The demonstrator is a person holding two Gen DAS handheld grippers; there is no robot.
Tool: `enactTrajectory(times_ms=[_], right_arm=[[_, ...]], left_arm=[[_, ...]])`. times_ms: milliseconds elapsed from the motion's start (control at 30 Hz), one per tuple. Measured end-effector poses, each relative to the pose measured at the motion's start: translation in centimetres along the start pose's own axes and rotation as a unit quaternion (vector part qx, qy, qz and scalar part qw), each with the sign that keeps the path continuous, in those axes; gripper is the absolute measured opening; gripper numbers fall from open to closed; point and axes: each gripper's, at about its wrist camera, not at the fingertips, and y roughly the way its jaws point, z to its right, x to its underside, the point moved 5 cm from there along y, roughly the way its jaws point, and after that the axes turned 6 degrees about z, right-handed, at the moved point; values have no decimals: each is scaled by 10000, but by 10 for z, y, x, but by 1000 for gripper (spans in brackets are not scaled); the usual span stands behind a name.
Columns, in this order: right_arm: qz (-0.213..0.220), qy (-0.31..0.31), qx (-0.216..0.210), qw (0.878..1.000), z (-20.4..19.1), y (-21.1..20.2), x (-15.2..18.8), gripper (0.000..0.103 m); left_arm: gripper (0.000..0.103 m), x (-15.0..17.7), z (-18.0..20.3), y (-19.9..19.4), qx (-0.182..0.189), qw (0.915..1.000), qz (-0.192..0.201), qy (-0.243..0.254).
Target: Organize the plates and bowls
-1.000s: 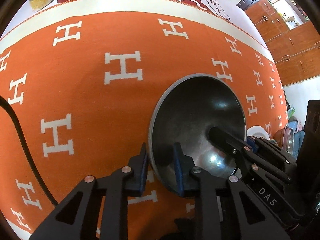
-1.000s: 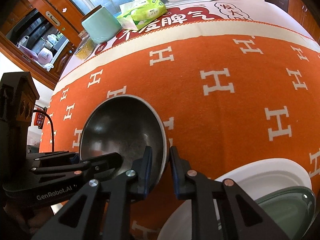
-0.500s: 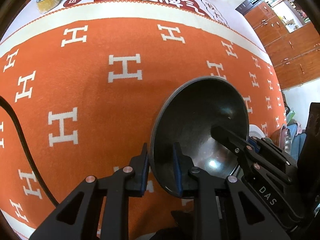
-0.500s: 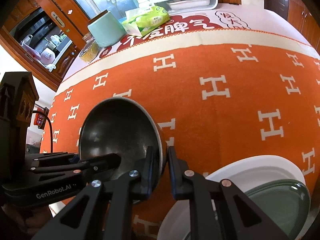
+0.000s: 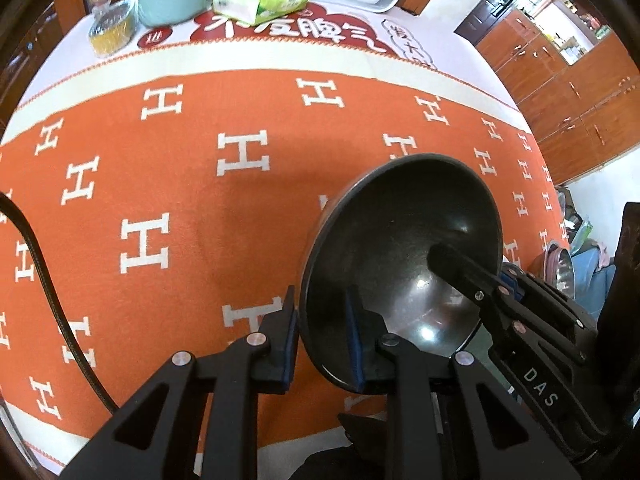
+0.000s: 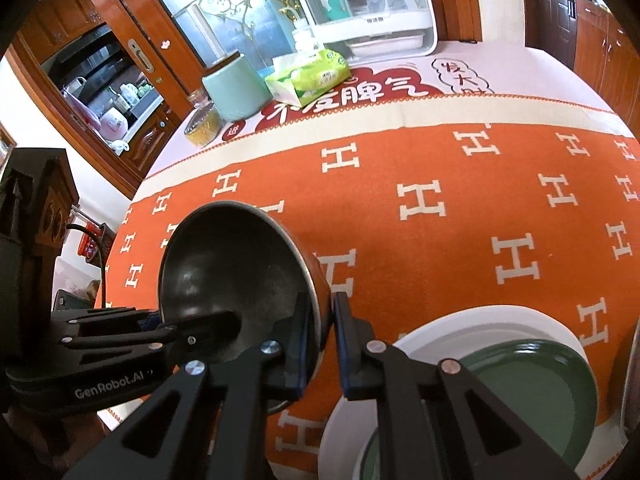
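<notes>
A dark metal bowl (image 5: 404, 248) is held in the air above the orange tablecloth, tilted. My left gripper (image 5: 320, 340) is shut on its near rim, one finger inside and one outside. My right gripper (image 6: 322, 336) is shut on the opposite rim of the same bowl (image 6: 228, 272). Each gripper shows in the other's view, reaching into the bowl. A white plate (image 6: 488, 324) with a green plate (image 6: 532, 384) lying on it sits on the table at the lower right of the right wrist view.
At the table's far edge stand a mint canister (image 6: 236, 92), a tissue pack (image 6: 308, 76), a small jar (image 6: 202, 128) and a white dish rack (image 6: 368, 4). A black cable (image 5: 48, 292) hangs at the left. Wooden cabinets (image 5: 576, 92) line the room.
Both grippers have lifted the bowl off the cloth and tilted it more upright. More of the table's far edge has come into view.
</notes>
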Motion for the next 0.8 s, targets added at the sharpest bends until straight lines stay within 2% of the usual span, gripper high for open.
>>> enactTrajectory(times_ms=[300,800], right_arm=[[186,-33,-73,9998,6,-27,5,12],[459,-114,47,9989,42,-79,18,12]], left_arm=[[19,11,29,-28,-178,9991,294,259],[19,31,93,-42,-126,9975,493,492]])
